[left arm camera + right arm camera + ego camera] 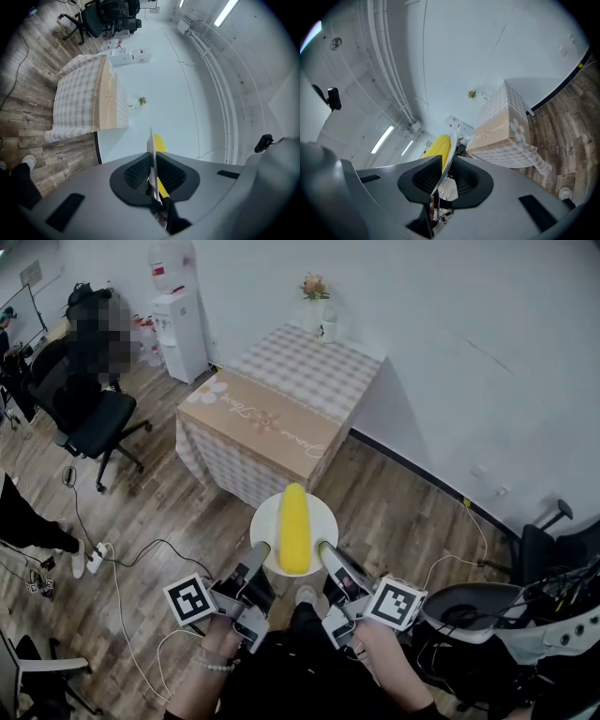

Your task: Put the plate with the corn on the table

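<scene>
Head view looks down on a white plate (265,519) held in the air short of the table (314,371), just off its near edge and above the wooden floor (394,512). A yellow corn (294,526) cob lies along the middle of the plate, its far tip pointing at the table. The left gripper (259,551) pinches the plate's left rim, the jaws drawn narrow on the thin edge. The right gripper (325,549) is clamped on the opposite rim. The plate hangs between the two and does not touch the table.

In the left gripper view the plate (152,152) stands edge-on between the black pads, the corn (160,142) peeking past it, and the table (79,101) lies well beyond. The right gripper view shows the same grip from the other side: plate rim (449,154) caught between the pads, corn (438,146) beside it, table (501,124) ahead.

A checked cloth and a tan flowered runner cover the table. A small vase of flowers (314,298) stands at its far corner.
</scene>
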Motion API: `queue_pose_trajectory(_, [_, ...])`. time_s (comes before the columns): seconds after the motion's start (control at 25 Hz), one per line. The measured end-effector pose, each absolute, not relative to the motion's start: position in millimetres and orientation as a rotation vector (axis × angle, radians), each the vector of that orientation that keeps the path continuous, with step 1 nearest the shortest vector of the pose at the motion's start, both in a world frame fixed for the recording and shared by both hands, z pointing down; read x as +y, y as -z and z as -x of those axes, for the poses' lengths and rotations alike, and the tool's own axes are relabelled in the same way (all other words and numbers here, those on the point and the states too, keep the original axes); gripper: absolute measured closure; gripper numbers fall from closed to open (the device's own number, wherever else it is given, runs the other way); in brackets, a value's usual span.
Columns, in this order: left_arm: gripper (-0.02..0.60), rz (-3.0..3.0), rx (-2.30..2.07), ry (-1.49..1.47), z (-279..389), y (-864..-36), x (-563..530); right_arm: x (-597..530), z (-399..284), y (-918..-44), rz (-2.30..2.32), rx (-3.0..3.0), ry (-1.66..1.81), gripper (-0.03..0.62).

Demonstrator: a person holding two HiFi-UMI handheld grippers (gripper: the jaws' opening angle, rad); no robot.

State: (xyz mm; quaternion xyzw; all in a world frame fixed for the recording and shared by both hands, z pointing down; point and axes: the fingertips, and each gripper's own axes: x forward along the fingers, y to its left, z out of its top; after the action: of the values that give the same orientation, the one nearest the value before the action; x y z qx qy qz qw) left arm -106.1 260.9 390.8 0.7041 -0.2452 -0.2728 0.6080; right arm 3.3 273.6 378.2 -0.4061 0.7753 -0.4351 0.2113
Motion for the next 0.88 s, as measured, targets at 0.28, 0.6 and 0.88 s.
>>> queue_pose_trajectory(0.28, [0.545, -1.634, -0.596, 0.64, 94.3, -388.6, 228.8, 239.1, -16.2, -378.3, 1.098, 2.165, 1.223, 0.497])
queue_pose_trajectory(0.6, [0.545, -1.631, -0.617, 0.661, 74.7, -388.7, 190.4, 197.0, -35.2, -378.3, 1.067, 2.193, 1.23, 0.497])
queue_pose_trajectory(0.88, [0.545, -1.617, -0.645, 0.683, 52.3, -389.4, 150.6, 153.2, -57.6, -378.9, 1.039, 2.216, 1.255, 0.497])
